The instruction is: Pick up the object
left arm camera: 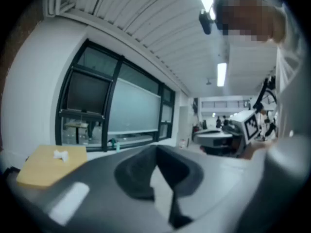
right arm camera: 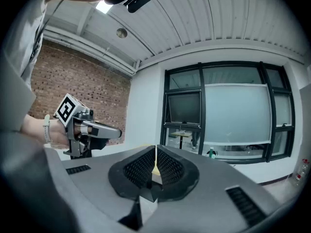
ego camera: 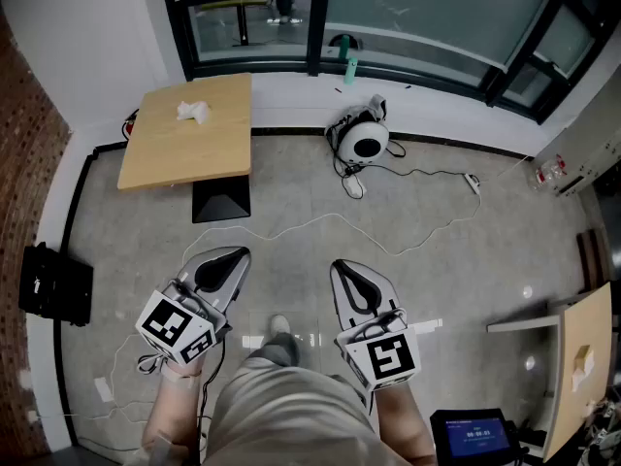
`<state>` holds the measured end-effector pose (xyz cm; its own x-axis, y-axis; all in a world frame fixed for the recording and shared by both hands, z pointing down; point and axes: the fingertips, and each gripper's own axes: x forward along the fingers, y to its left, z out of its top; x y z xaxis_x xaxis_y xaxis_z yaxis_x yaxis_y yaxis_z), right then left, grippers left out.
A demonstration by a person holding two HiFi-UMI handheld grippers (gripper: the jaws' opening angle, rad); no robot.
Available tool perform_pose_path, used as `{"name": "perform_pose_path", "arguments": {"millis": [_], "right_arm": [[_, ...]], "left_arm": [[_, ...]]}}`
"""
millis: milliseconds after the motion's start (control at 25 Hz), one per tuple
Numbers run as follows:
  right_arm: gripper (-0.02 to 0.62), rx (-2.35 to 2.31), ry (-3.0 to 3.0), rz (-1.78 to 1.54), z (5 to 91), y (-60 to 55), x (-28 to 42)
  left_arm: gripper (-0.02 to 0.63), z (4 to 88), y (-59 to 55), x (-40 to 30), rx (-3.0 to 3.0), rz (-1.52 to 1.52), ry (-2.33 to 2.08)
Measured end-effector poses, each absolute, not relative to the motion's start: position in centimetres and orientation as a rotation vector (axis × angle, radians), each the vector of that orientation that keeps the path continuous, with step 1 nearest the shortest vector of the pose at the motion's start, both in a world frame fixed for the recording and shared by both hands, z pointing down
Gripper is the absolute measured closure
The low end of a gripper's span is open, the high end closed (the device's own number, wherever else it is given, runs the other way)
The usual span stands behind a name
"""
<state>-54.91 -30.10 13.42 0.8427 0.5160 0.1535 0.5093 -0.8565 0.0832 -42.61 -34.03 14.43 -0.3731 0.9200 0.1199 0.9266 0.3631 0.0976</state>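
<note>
You hold your left gripper [ego camera: 228,258] and right gripper [ego camera: 347,278] side by side, each with its jaws pressed together on nothing. The white crumpled object [ego camera: 192,113] lies well beyond them on the wooden table [ego camera: 165,158], ahead of your left gripper.

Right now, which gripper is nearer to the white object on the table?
Left. The left gripper is nearly below the white object in head view; the right gripper, farther right.

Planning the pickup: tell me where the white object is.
In the head view, the white object lies upper left on the wooden table, near its far edge.
</note>
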Motion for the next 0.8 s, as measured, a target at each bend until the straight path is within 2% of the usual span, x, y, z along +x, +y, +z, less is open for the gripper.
{"name": "perform_pose_path", "arguments": {"millis": [120, 240, 320, 400, 600, 800], "right_arm": [[0.583, 2.98, 0.813, 0.212, 12.4, -24.6, -50.9], [0.583, 2.947, 0.814, 0.303, 13.1, -18.2, -47.4], [0.583, 2.944, 0.788, 0.342, 13.7, -14.0, -45.2], [0.583, 2.968, 0.744, 0.337, 14.3, -9.7, -42.9], [0.583, 2.991, 0.579, 0.33, 16.8, 2.7, -37.9], [0.583, 3.003, 0.326, 0.349, 15.5, 16.0, -32.4]], "left_arm": [[0.607, 14.3, -28.5, -38.3, -1.717, -0.211, -2.559], [0.606, 14.5, -22.5, -34.5, -1.769, -0.231, -2.542], [0.577, 15.2, -18.7, -32.5, -1.806, -0.266, -2.515], [0.577, 16.5, -14.9, -30.7, -1.833, -0.302, -2.484], [0.575, 19.4, -3.6, -25.9, -1.935, -0.33, -2.364], [0.564, 18.1, 7.9, -21.0, -2.113, -0.335, -2.2]]}}
